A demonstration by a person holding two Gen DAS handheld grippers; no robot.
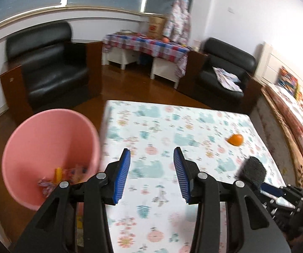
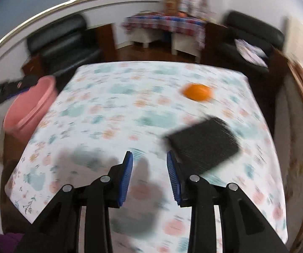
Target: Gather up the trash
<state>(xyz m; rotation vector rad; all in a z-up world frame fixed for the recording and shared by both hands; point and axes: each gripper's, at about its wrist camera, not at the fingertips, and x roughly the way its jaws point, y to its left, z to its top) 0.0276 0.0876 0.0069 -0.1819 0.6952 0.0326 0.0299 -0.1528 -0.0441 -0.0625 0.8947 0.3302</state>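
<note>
A: Logging gripper states first. Left gripper (image 1: 151, 164) has its jaws spread wide with only the patterned tablecloth (image 1: 162, 126) showing between the blue pads (image 1: 123, 177); nothing held. Right gripper (image 2: 149, 168) likewise gapes, nothing between its pads, though its view is heavily motion-blurred.

B: Task item?

A: An orange piece of trash, probably fruit peel (image 1: 235, 139), lies on the table at roughly 2 o'clock from the left gripper, well apart from it. In the right wrist view the same peel (image 2: 197, 92) sits at about 1 o'clock, beyond a black sponge-like block (image 2: 204, 143) that rests just beside the right-hand finger.

B: And the bin?

A: Pink bucket (image 1: 50, 158) hangs off the table's left edge at 9 o'clock from the left gripper, tilted with its mouth toward the camera. Wrappers (image 1: 67, 177) already lie in the bottom. My reading: it is placed at the edge so items can go from cloth to bin with a short sideways carry.

B: Which hand takes the peel?

A: Judgement only: the right gripper is nearer and already spread, so it suits the pick. The black block lies close to its path and could be nudged. Whether the block counts as trash, I cannot tell
</note>
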